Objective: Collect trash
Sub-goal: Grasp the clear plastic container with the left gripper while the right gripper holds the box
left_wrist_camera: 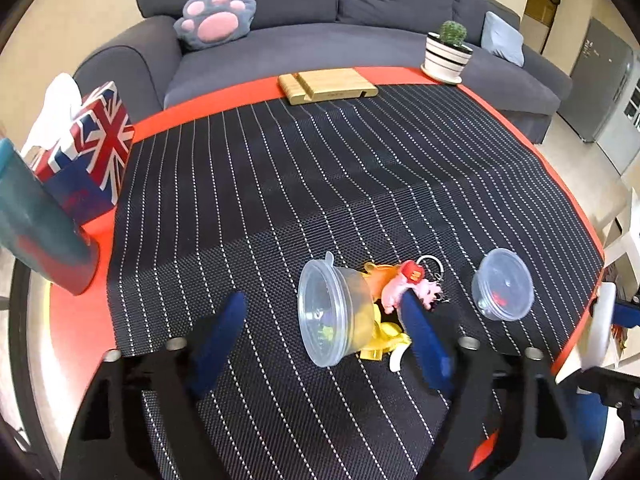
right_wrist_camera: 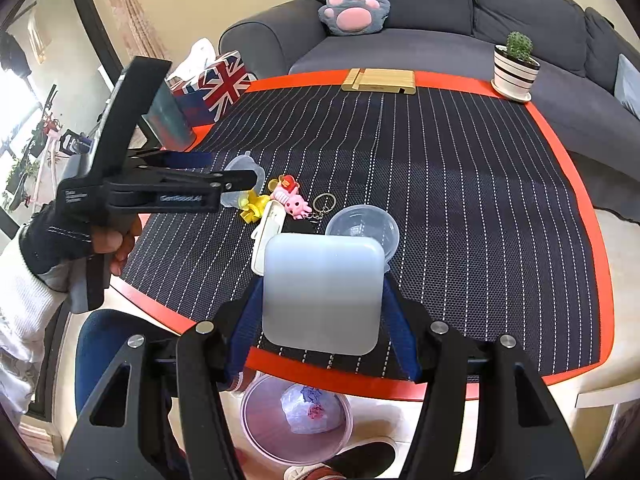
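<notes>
A clear lidded plastic cup (left_wrist_camera: pixel 336 312) lies on its side on the black striped mat (left_wrist_camera: pixel 320 160). My left gripper (left_wrist_camera: pixel 322 300) straddles it with its blue fingers (left_wrist_camera: pixel 222 332) wide; a gap shows on the left side, so it is open. Against the cup lie a yellow toy (left_wrist_camera: pixel 384 336) and a pink keychain (left_wrist_camera: pixel 408 284). A second clear lidded tub (left_wrist_camera: pixel 504 284) sits to the right. My right gripper (right_wrist_camera: pixel 322 284) is shut on a white square box (right_wrist_camera: pixel 320 292), held over the table's near edge. A pink bin (right_wrist_camera: pixel 256 420) stands on the floor below.
A Union Jack tissue box (left_wrist_camera: pixel 100 140) and a teal cup (left_wrist_camera: pixel 36 220) stand at the left edge. A wooden stand (left_wrist_camera: pixel 328 86) and a potted cactus (left_wrist_camera: pixel 446 54) line the far edge, with a grey sofa (left_wrist_camera: pixel 300 40) behind. The bin holds a crumpled bag (right_wrist_camera: pixel 308 408).
</notes>
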Demonstrator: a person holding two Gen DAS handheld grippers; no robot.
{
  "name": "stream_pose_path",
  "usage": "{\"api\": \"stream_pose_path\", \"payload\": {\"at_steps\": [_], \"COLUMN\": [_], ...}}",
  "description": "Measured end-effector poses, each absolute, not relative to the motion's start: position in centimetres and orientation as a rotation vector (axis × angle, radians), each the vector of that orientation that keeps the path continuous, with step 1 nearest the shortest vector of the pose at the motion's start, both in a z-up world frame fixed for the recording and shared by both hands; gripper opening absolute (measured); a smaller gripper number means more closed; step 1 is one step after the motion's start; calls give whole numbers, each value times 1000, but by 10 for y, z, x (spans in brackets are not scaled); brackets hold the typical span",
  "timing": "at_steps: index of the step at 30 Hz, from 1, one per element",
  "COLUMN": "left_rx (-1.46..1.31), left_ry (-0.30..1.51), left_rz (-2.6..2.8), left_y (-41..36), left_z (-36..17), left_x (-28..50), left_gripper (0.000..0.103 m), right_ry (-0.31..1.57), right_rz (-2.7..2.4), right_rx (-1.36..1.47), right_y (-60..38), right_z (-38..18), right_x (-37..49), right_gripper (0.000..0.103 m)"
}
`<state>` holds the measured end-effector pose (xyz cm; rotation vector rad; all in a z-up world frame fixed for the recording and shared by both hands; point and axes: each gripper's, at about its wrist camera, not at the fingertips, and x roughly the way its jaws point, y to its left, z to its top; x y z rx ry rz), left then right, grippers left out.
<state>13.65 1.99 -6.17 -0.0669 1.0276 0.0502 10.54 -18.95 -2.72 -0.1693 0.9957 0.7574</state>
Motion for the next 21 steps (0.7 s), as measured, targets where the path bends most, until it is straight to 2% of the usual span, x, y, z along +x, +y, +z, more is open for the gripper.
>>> {"api": "stream_pose_path", "payload": {"at_steps": [1,5,10,17,21], "left_rx": [-70,-87,-88,-89,-96], "left_ry": [1034,1045,1054,1021,1002], "left_rz": [51,40,22,27,27], "left_y": [20,22,22,28,32], "left_z": [-64,-69,-73,-67,-62], "left_x": [138,142,144,142,138], "left_gripper": [64,54,30,24,23], "right_ry": [996,998,1002,1001,1000], "right_rz": [757,756,756,756,756], "right_rx": [-169,-166,-166,-165,-166], "right_y": [-190,-190,-191,-190,-188], "right_z": [-27,-29,-32,-33,-35], "right_x": [105,106,107,107,106], "right_gripper": [58,58,58,58,58]}}
